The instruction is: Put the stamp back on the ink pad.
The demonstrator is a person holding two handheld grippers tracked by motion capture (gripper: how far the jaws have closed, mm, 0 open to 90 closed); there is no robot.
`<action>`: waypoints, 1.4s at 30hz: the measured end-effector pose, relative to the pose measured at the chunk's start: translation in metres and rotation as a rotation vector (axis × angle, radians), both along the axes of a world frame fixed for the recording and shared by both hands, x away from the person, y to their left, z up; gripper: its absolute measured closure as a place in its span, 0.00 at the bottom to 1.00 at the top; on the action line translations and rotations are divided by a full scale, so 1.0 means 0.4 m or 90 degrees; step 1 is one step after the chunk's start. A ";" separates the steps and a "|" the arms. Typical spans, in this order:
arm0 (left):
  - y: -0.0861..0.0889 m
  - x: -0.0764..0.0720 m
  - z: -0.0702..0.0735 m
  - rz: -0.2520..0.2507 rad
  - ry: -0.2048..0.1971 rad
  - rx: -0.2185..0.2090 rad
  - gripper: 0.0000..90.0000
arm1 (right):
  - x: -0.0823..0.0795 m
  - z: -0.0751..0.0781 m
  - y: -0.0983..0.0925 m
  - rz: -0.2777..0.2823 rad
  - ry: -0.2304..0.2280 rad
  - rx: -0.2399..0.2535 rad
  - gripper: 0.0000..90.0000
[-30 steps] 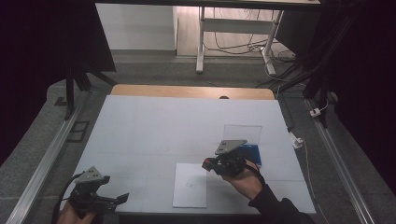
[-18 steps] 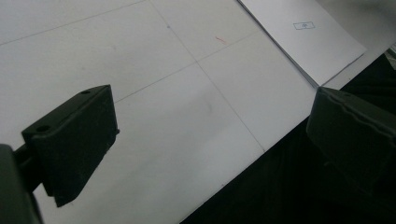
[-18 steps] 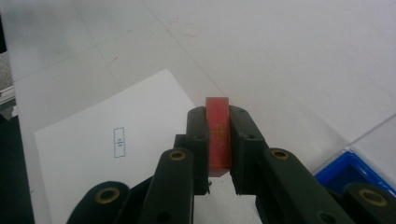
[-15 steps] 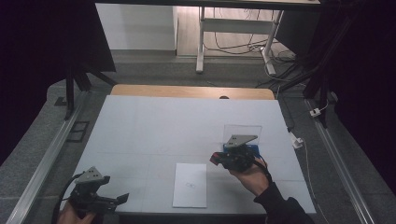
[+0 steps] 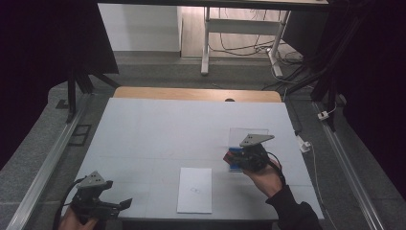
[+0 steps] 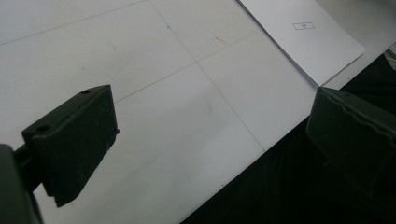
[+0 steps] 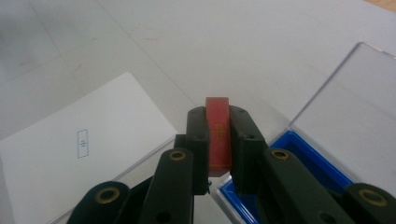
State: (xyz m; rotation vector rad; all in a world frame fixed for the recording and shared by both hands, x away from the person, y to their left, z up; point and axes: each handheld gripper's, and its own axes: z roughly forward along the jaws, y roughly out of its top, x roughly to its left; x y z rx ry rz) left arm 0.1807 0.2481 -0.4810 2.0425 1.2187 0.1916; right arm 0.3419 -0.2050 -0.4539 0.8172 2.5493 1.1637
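Right tool (image 7: 218, 140), one red stamp (image 7: 218, 135)

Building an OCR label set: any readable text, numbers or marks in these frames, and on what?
No text here can be read.
Sheet of paper: a small blue rectangular imprint, characters too small to read.
Red stamp clamped in the right gripper: gold marks on its edge, too blurred to read.
Blue ink pad case, its clear lid open: no lettering visible.

Both grippers are black — the right gripper (image 5: 230, 159) and left gripper (image 5: 125, 203) each carry a grey three-cornered plate, brass-ringed screw holes, trailing black cable; dark sleeve (image 5: 292, 211).
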 end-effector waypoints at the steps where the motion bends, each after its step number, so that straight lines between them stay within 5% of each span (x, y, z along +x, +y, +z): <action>1: 0.000 0.000 0.000 0.000 0.000 0.000 0.03 | 0.003 -0.001 -0.004 -0.003 -0.001 0.003 0.88; 23: -0.001 -0.001 0.000 -0.001 -0.001 0.001 0.03 | 0.045 -0.002 -0.098 -0.080 -0.006 0.000 0.88; 42: -0.002 -0.001 0.000 -0.004 -0.001 0.002 0.03 | 0.077 -0.023 -0.153 -0.125 -0.007 -0.050 0.88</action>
